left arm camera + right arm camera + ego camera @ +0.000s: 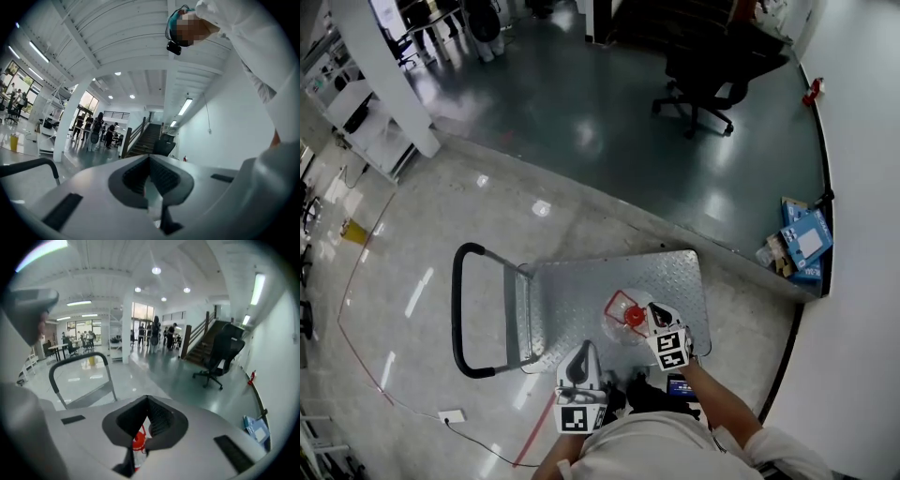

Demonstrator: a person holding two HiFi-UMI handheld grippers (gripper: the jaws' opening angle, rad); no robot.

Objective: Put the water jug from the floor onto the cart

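The clear water jug [622, 321] with a red cap [635, 316] stands on the metal deck of the cart [572, 300], near its front right corner. My right gripper [655, 313] is just right of the cap, tilted down, jaws shut with nothing pressed between them. In the right gripper view the red cap [138, 445] shows below and behind the shut right gripper [149, 420]. My left gripper [581, 356] hangs at the cart's near edge, pointing level. The left gripper [151, 180] is shut and empty in its own view.
The cart's black push handle [457, 309] rises at its left end. A black office chair [703, 80] stands far off on the dark floor. Blue boxes [802, 246] lie by the right wall. A white pillar [389, 75] is at upper left. A staircase [145, 138] and people stand in the distance.
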